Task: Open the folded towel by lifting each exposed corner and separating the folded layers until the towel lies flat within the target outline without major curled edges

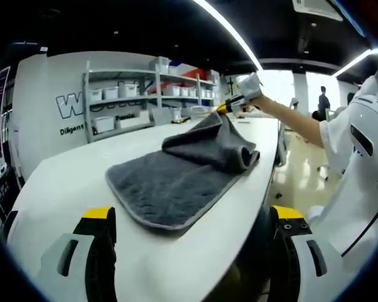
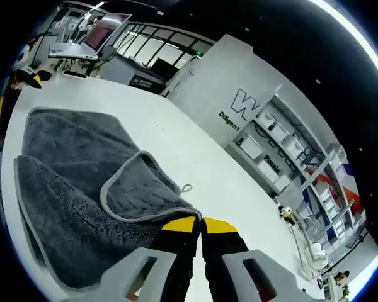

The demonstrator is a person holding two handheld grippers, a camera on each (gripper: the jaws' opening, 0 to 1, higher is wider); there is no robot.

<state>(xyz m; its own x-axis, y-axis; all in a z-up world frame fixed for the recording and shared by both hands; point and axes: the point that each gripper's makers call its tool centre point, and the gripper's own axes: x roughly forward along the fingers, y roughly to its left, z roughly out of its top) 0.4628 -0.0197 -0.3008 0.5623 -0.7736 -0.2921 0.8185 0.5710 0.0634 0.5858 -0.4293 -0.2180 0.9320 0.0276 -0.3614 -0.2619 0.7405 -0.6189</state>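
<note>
One grey quilted microfibre towel [image 1: 176, 179] with pale edging is laid on the white table [image 1: 69, 182], partly folded, one corner raised. That corner is pinched between the pressed-together yellow-tipped jaws of the right gripper [image 2: 200, 228]. Nearer than the towel, the left gripper [image 1: 192, 220] is held spread, clear of it.

Towel [image 2: 82, 207] edge hidden beneath right gripper [image 2: 198, 228] tips.

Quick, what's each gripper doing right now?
Left gripper: open, holding nothing, hovering near the towel.
Right gripper: shut on the towel's lifted corner.
</note>
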